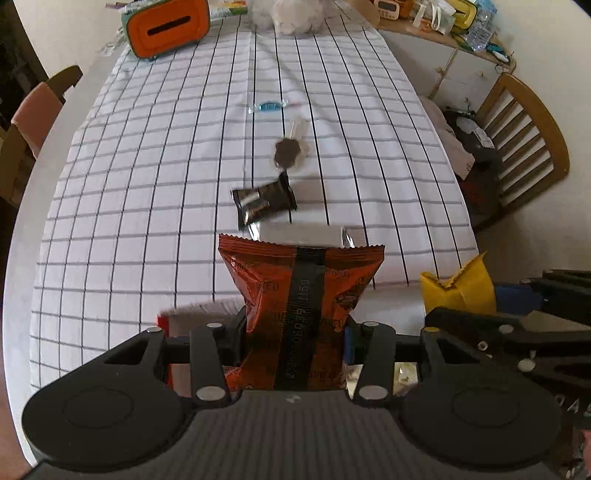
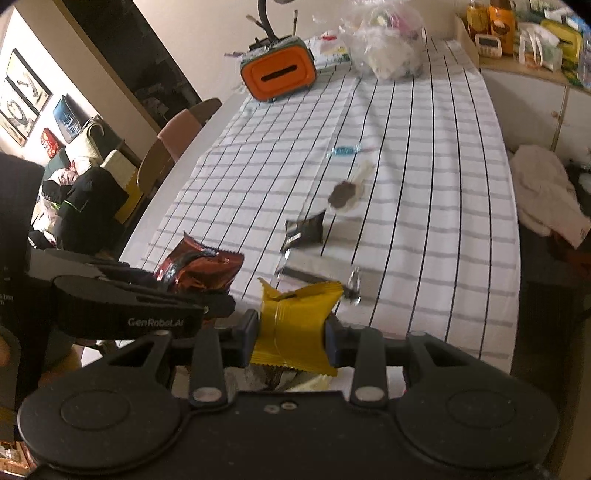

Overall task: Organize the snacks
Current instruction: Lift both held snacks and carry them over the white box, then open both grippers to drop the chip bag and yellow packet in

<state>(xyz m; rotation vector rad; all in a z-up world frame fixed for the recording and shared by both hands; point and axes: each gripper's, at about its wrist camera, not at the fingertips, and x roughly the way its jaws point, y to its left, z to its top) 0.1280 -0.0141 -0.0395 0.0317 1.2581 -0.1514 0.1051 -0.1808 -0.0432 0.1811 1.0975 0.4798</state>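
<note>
My left gripper (image 1: 295, 332) is shut on an orange-red snack bag (image 1: 299, 295), held above the near end of the checked tablecloth (image 1: 147, 184). My right gripper (image 2: 291, 332) is shut on a yellow snack packet (image 2: 295, 325); the yellow packet also shows in the left wrist view (image 1: 458, 288), to the right. The orange-red bag shows in the right wrist view (image 2: 199, 266), to the left. On the cloth lie a silver packet (image 1: 303, 234), a black packet (image 1: 264, 201), a round dark snack in clear wrap (image 1: 290, 151) and a small blue candy (image 1: 269, 107).
An orange box with a slot (image 1: 166, 27) and a clear plastic bag (image 1: 288, 14) stand at the table's far end. Wooden chairs stand at the right (image 1: 524, 147) and left (image 1: 33, 114). A cluttered sideboard (image 2: 524, 40) lies beyond the table.
</note>
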